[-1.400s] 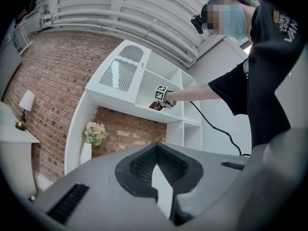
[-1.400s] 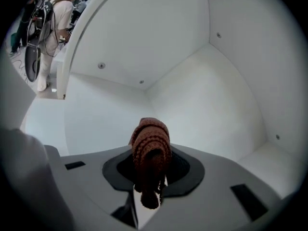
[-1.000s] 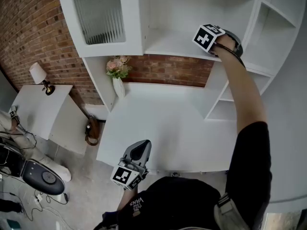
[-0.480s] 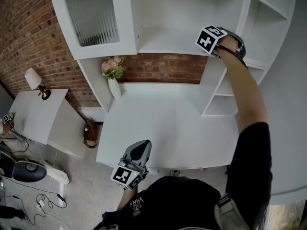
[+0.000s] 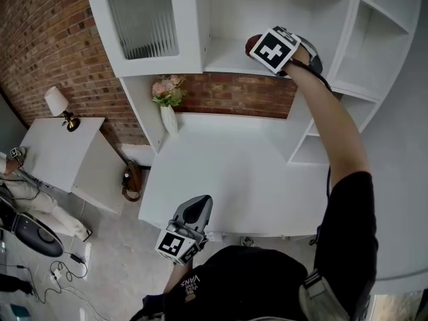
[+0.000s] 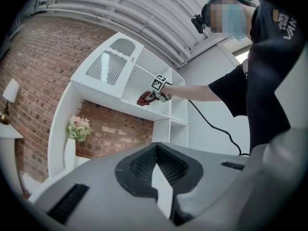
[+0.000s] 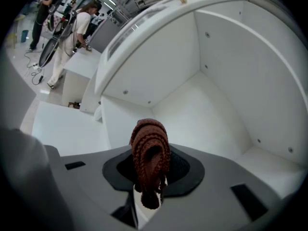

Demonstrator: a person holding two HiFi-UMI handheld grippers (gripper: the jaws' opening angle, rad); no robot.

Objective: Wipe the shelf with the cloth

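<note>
A brown knitted cloth (image 7: 150, 150) sticks up bunched between the jaws of my right gripper (image 7: 149, 179), which is shut on it. In the head view that gripper (image 5: 259, 45) reaches into the white shelf (image 5: 224, 60) above the desk, and the cloth (image 5: 252, 43) shows at the left of its marker cube, low over the shelf board; I cannot tell whether it touches. The left gripper view shows the cloth (image 6: 143, 100) at the shelf's front edge. My left gripper (image 5: 196, 209) hangs low at the desk's front edge, shut and holding nothing.
A white desk (image 5: 234, 172) lies below the shelf. A vase of pink flowers (image 5: 167, 102) stands at its back left. A ribbed glass cabinet door (image 5: 144, 19) borders the shelf at left, open side compartments (image 5: 374, 39) at right. A lamp (image 5: 59, 104) sits on a side table.
My right gripper has slid leftward along the shelf with the cloth, which now shows at the left of the marker cube. The left gripper has stayed put.
</note>
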